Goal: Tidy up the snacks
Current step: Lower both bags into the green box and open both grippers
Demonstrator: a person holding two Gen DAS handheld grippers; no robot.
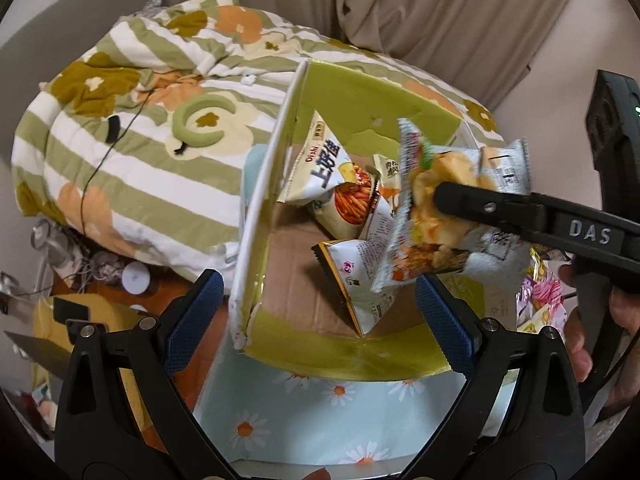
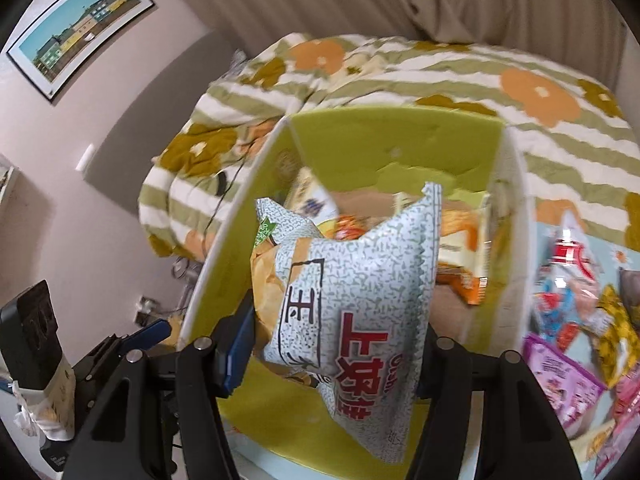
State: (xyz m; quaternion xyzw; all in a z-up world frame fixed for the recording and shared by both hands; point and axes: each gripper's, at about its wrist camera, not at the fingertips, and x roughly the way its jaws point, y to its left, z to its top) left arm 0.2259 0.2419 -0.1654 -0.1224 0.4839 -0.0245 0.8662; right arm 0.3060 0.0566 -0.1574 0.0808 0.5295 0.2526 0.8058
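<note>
Floral bedspread (image 1: 132,152), green-lined box (image 1: 360,360), R gripper (image 2: 332,344) jaws clamped on Oishi chip bag (image 2: 360,312), L gripper (image 1: 316,320) jaws apart, "DAS" on arm.

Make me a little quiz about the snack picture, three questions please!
1. True or false: the right gripper is holding a grey chip bag above the box.
2. Which colour lines the inside of the box? A) blue B) yellow-green C) red
3. Fill in: the left gripper is ____ and holds nothing.

Key: 1 true. 2 B. 3 open. Extra fact: some snack bags already lie in the box, and more packets wait outside on the daisy cloth.
</note>
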